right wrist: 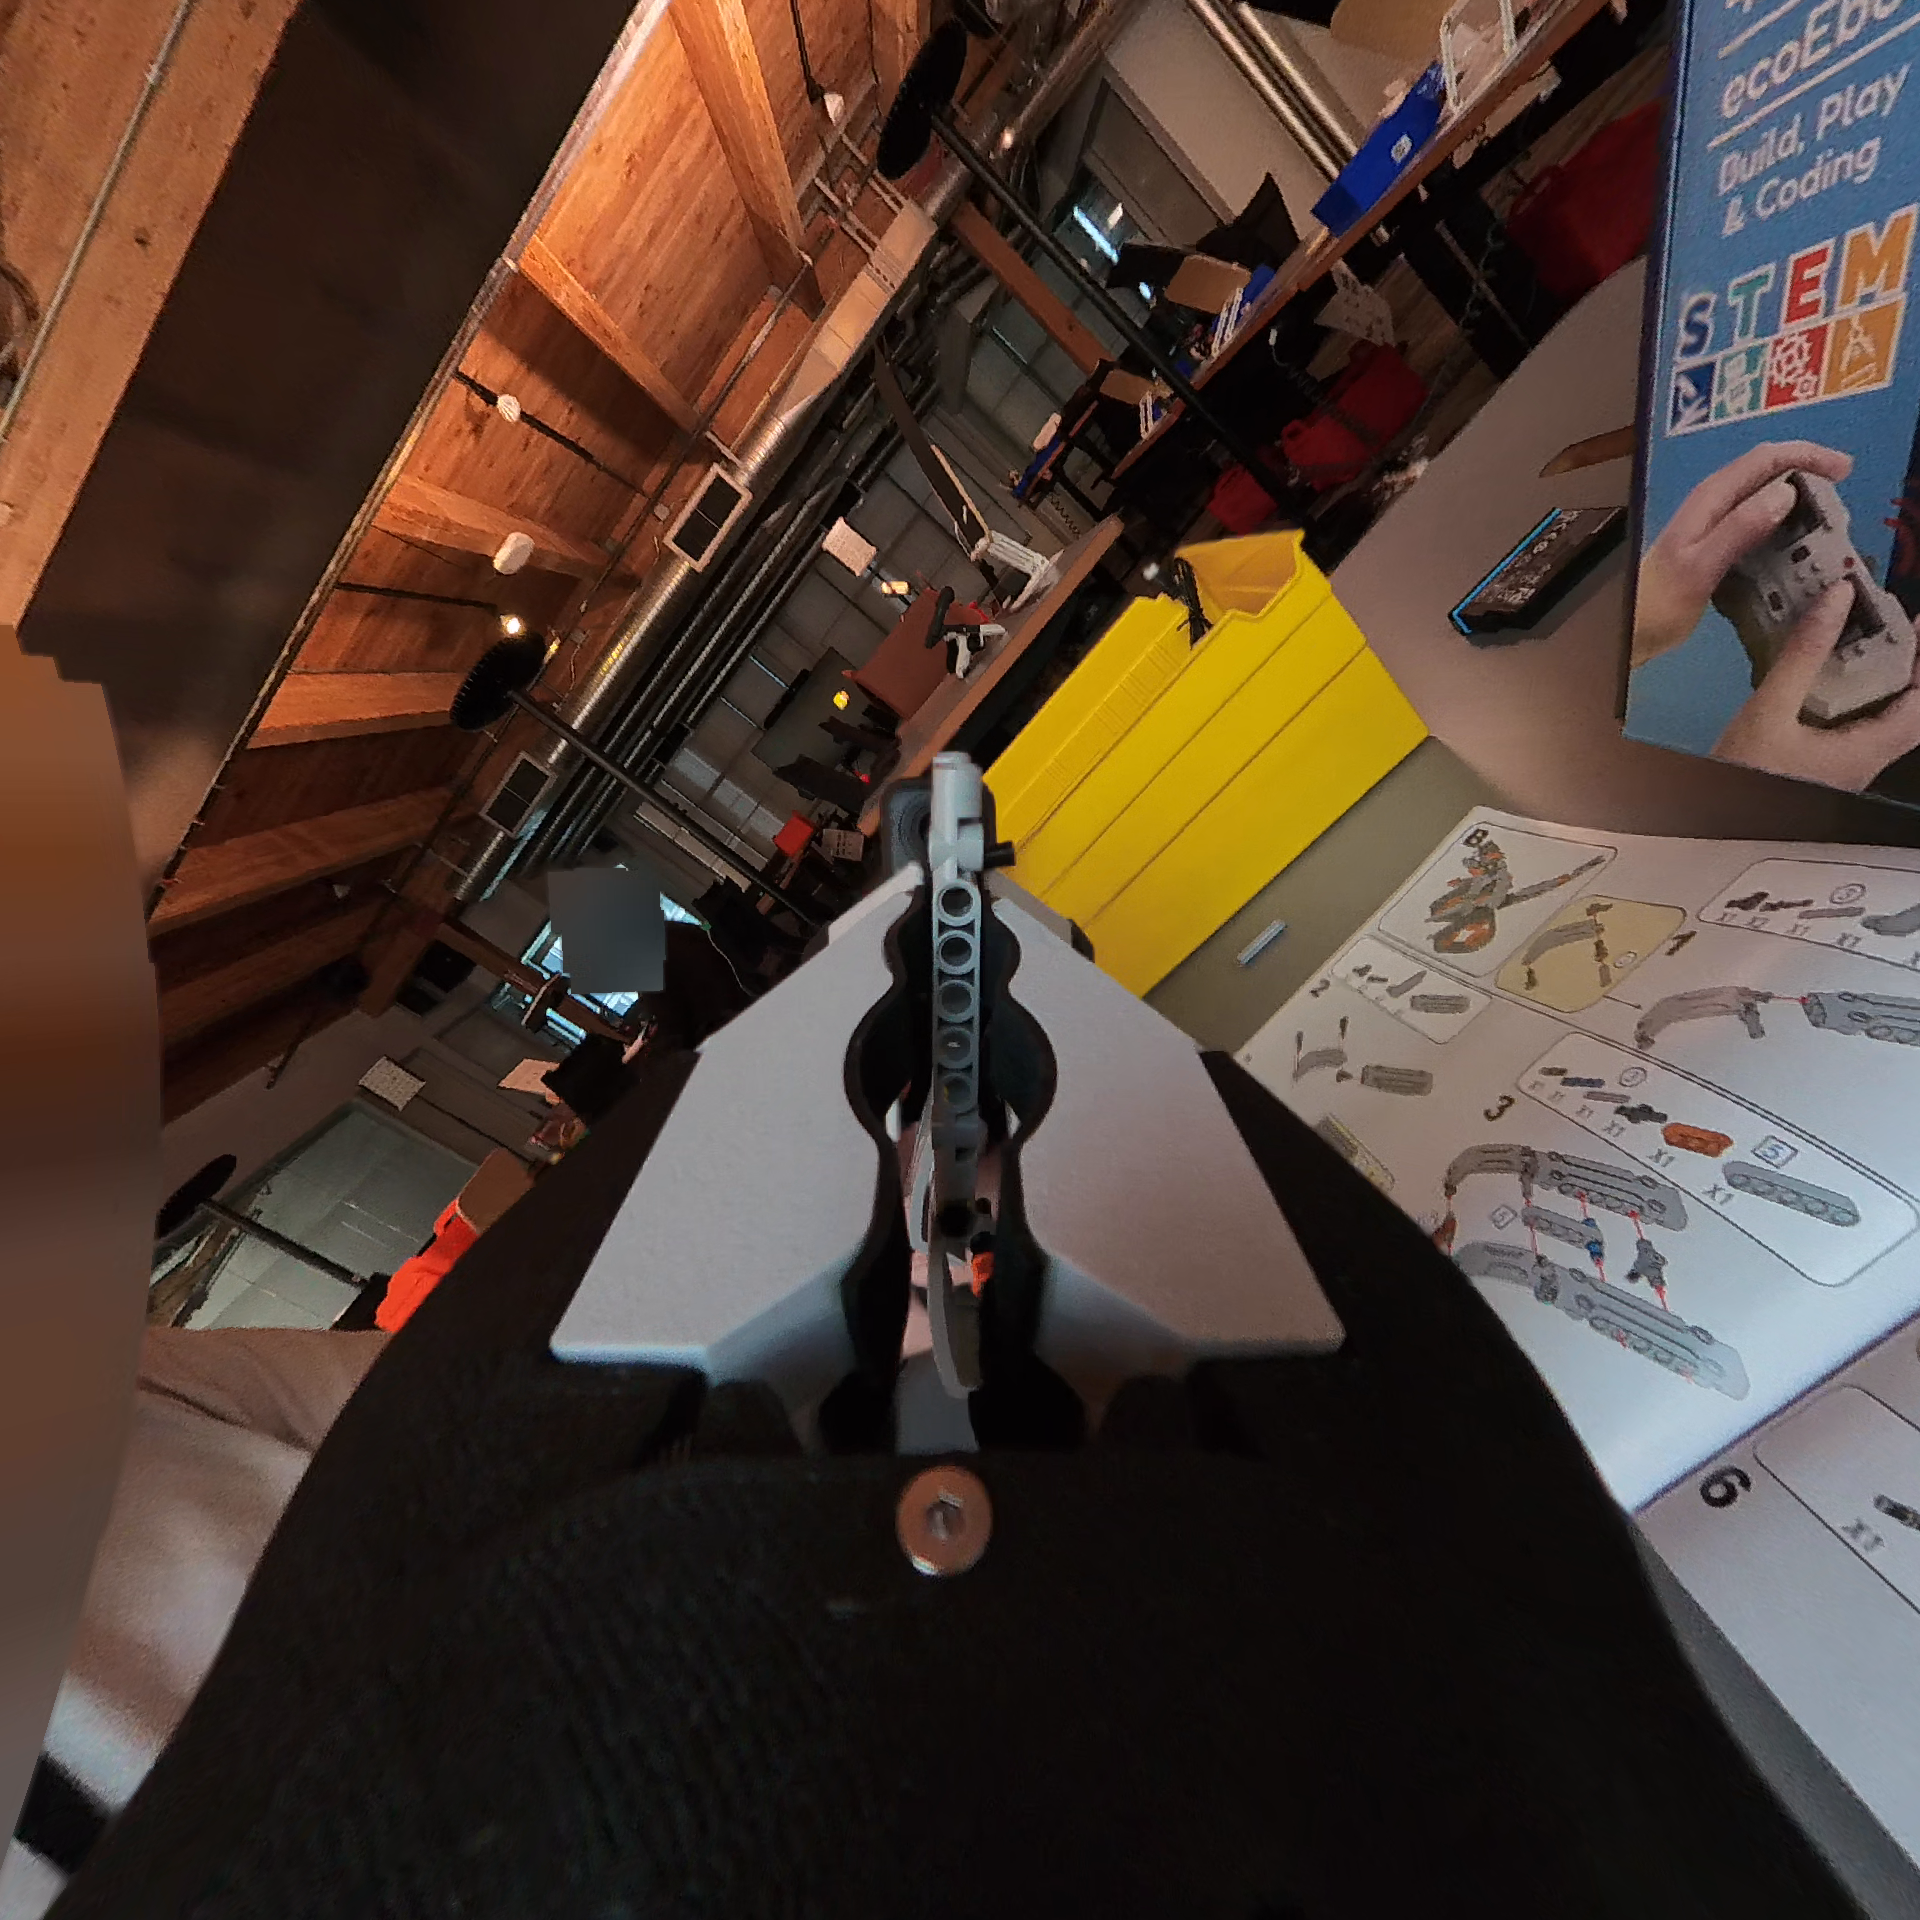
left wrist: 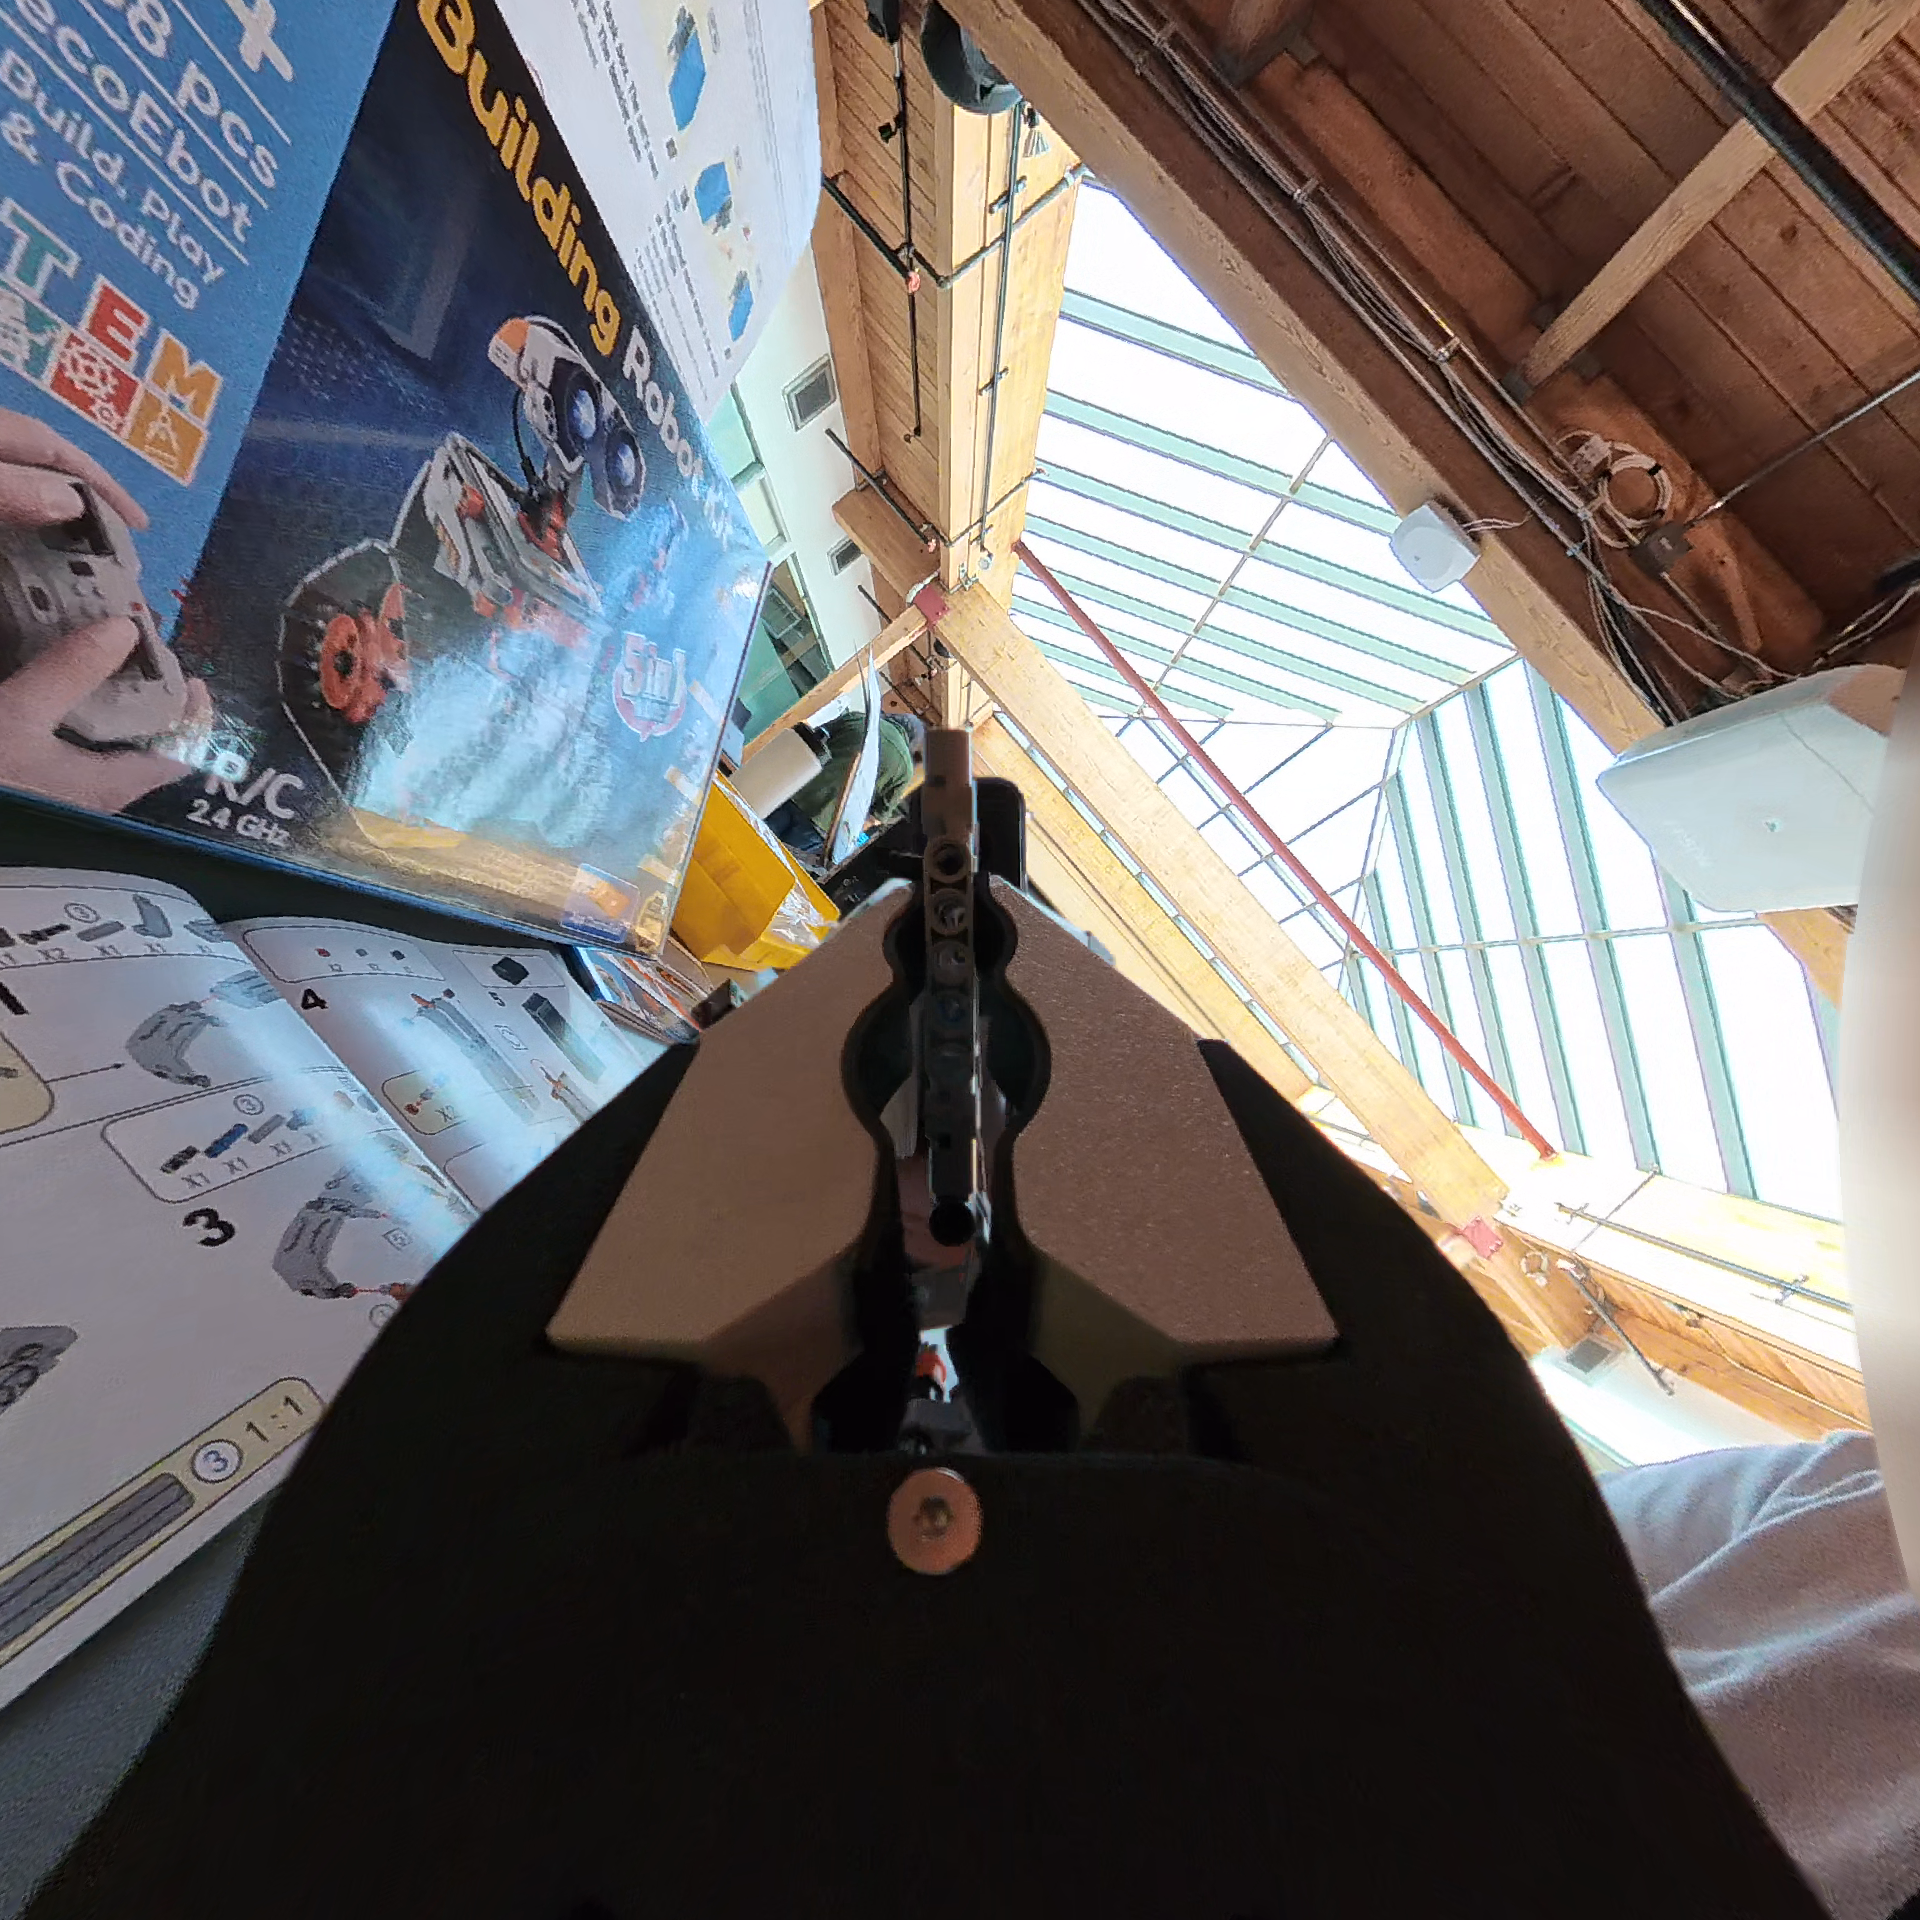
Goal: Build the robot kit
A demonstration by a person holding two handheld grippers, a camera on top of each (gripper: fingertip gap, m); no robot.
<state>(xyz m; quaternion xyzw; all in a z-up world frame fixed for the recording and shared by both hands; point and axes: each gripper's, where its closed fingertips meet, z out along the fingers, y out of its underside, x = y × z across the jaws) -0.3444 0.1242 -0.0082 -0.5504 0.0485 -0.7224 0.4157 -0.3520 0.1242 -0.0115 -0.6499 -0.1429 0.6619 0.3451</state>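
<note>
Beams fill both my grippers. My left gripper [left wrist: 948,883] is closed tight on a dark holed beam [left wrist: 951,997] that stands on edge between the pads and pokes out past the fingertips, tilted up toward the wooden ceiling [left wrist: 1455,208] and skylight [left wrist: 1299,644]. My right gripper [right wrist: 956,883] is likewise clamped on a light grey holed beam [right wrist: 956,987], with small black pins at its tip and near its base. Off the worktop, both parts hang in the air. An open manual [right wrist: 1610,1091] lies on the worktop [right wrist: 1455,582], the blue kit box [left wrist: 436,468] stands behind it, and a yellow bin [right wrist: 1195,727] sits beside them.
</note>
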